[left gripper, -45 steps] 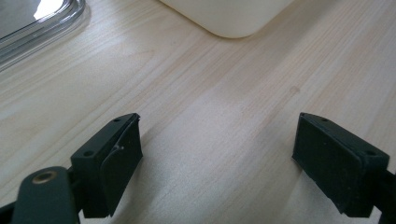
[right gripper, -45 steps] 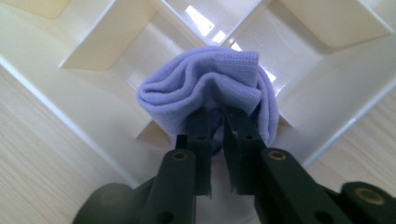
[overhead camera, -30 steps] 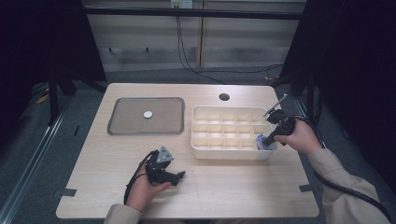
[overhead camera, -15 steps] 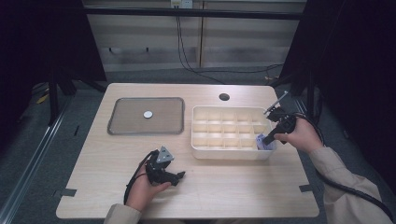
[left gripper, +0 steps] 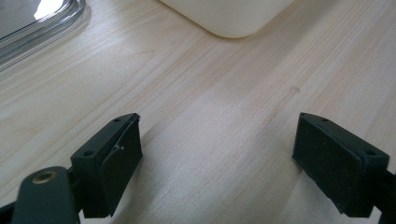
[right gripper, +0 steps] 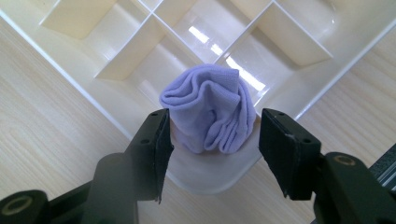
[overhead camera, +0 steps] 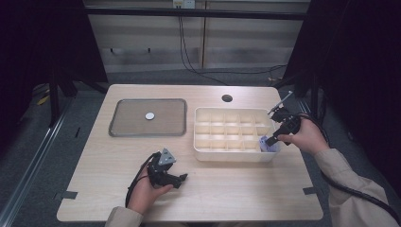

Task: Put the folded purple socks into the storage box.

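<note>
A bunched lilac cloth [right gripper: 210, 112] sits in the near right corner compartment of a cream divided tray [overhead camera: 227, 156]; in the high view the cloth [overhead camera: 267, 144] shows just at that corner. My right gripper [right gripper: 212, 126] is open, its jaws standing either side of the cloth and not squeezing it. From above, the right gripper [overhead camera: 270, 139] reaches in over the tray's right rim [right gripper: 210, 179]. My left gripper [overhead camera: 180, 178] rests low over the table near the front edge. In its own view the left gripper [left gripper: 219, 135] is open wide with only bare wood between the jaws.
A flat grey tray [overhead camera: 127, 125] with a small white disc [overhead camera: 150, 116] lies at the left back. A round hole [overhead camera: 227, 98] is in the tabletop behind the cream tray. The cream tray's corner [left gripper: 229, 18] and the grey tray's edge [left gripper: 42, 28] lie ahead of the left gripper.
The right hand has shifted only very slightly at the tray's near right corner. The left gripper has stayed where it was.
</note>
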